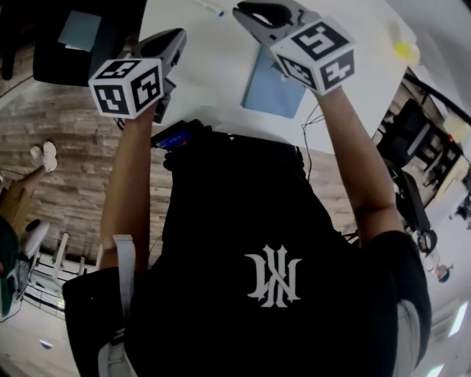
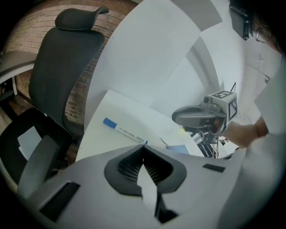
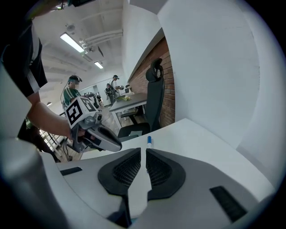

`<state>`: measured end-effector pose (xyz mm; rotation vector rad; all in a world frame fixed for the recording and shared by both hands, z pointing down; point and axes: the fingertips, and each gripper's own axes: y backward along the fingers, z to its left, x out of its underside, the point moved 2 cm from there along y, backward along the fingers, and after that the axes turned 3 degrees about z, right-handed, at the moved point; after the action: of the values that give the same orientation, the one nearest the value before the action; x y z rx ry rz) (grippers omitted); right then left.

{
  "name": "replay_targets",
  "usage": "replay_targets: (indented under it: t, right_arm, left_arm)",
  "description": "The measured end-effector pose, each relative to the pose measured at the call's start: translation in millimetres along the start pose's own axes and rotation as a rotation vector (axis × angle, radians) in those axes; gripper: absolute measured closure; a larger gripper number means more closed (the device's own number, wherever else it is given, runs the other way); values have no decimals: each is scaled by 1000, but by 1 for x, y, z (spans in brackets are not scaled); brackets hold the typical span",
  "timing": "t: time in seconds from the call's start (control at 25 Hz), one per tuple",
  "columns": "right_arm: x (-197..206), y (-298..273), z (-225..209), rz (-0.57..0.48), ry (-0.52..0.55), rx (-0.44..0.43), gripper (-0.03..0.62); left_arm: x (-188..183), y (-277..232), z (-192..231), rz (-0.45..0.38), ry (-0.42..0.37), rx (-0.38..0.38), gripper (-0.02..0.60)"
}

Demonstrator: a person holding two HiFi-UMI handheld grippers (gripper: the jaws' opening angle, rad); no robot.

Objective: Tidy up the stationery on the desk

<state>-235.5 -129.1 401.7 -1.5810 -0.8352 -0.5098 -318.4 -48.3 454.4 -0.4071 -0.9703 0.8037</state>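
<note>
A white marker with a blue cap [image 2: 123,130] lies on the white desk [image 2: 147,80], just beyond my left gripper [image 2: 144,146], whose jaws are shut with nothing between them. The same marker [image 3: 149,141] shows past my right gripper [image 3: 144,150], also shut and empty, with only a thin slit at its tips. A blue notebook [image 1: 268,92] lies flat on the desk under the right gripper [image 1: 250,11]; its corner [image 2: 178,149] peeks over the left jaw. Both grippers hover above the desk, the left gripper [image 1: 176,37] near the desk's left edge.
A black office chair [image 2: 67,76] stands off the desk's left side, with a pale sheet on its seat [image 1: 79,29]. A yellow object [image 1: 405,50] sits near the desk's far right corner. Other people and desks appear in the background [image 3: 114,91].
</note>
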Motion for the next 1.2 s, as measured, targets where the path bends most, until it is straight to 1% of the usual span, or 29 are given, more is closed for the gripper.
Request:
replay_targets:
  t: [0.36,0.4,0.44,0.48,0.56,0.72,0.88,1.04,1.12,1.2]
  right_arm:
    - [-13,-53,-5,41,40,-14,534]
    - [-13,-59,-6,52,43,-17,532]
    - [-12,-66,-7,66,44,-21,514]
    - [-10,-73,-7,83,45,-26,492]
    - [-3,-84,-8,117,50,-32,475]
    - [6,-100,-11,175,69,-26,464]
    - [19,-112,-13,244,79,-4,464]
    - [26,-122,-13,266,81,15,464]
    - [31,-126,-16,260,94,17,464]
    - [36,-129,-19,276,112,26,465]
  left_arm:
    - [-2,8,19,-17,12,8,577]
    - [-2,9,22,-20,14,8,577]
    - [-1,10,24,-23,17,8,577]
    - [0,11,27,-25,22,9,577]
    - [1,13,32,-31,31,10,577]
    - [0,17,35,-47,38,13,577]
    - [6,20,36,-42,37,14,577]
    - [11,24,39,-40,42,23,577]
    - [14,24,37,-37,41,26,577]
    - [15,23,36,-32,35,26,577]
